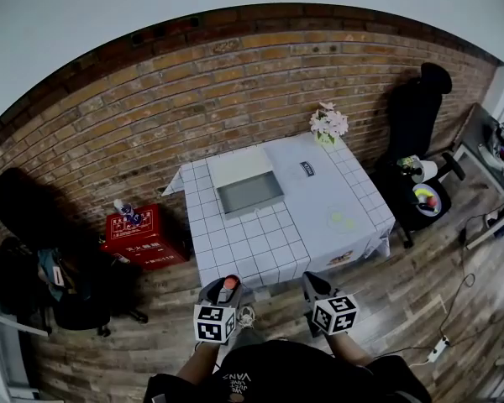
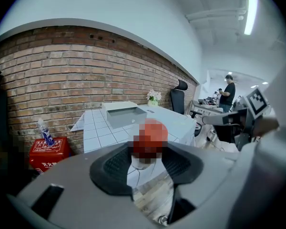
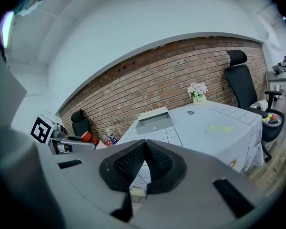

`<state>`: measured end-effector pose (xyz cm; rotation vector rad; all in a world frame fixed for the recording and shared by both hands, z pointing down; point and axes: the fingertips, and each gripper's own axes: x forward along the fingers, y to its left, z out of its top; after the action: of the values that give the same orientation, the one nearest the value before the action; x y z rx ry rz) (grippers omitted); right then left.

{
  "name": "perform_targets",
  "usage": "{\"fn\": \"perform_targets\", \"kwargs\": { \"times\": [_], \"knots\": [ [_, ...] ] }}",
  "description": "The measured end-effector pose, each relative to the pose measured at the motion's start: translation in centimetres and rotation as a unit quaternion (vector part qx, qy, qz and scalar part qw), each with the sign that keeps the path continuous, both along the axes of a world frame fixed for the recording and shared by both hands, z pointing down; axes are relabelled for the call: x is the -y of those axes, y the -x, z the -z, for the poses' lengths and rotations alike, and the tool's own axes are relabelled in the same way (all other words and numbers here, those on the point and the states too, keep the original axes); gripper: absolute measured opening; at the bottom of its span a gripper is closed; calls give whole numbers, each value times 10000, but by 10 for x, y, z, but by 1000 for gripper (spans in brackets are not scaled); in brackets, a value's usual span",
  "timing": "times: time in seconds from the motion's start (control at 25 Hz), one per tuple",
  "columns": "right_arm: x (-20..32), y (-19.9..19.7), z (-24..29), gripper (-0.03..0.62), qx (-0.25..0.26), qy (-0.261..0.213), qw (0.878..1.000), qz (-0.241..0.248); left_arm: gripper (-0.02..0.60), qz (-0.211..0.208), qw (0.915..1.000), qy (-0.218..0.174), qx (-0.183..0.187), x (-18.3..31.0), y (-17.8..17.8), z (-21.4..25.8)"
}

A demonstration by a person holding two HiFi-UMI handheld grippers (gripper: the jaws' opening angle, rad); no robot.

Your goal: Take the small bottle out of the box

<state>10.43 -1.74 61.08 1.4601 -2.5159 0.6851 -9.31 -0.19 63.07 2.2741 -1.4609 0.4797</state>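
Note:
A small bottle with a red cap [image 1: 228, 285] is held between the jaws of my left gripper [image 1: 227, 292], in front of the table's near edge and above the wooden floor. In the left gripper view the bottle [image 2: 150, 138] fills the gap of the left gripper [image 2: 148, 150], whose pads press its sides. The grey open box [image 1: 249, 194] stands at the far left of the white tiled table [image 1: 319, 200], its lid raised behind it; what lies inside I cannot make out. My right gripper [image 1: 317, 286] hovers beside the left one, and in its own view the right gripper [image 3: 144, 148] is shut with nothing in it.
A small pot of flowers [image 1: 328, 124] stands at the table's far corner. A red crate [image 1: 143, 235] sits on the floor left of the table. A black office chair [image 1: 416, 116] and a stool with items [image 1: 424, 196] stand to the right. A person [image 2: 227, 92] stands far off.

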Motion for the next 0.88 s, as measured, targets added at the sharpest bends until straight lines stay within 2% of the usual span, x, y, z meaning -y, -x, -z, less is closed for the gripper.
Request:
{"fn": "perform_targets", "kwargs": {
  "times": [0.4, 0.88],
  "knots": [
    [-12, 1, -9, -2, -112, 81, 9998, 145, 198, 255, 9997, 41, -25, -21, 5, -6],
    [-13, 0, -7, -2, -237, 58, 9995, 176, 198, 333, 9994, 39, -60, -26, 5, -6]
  ]
}}
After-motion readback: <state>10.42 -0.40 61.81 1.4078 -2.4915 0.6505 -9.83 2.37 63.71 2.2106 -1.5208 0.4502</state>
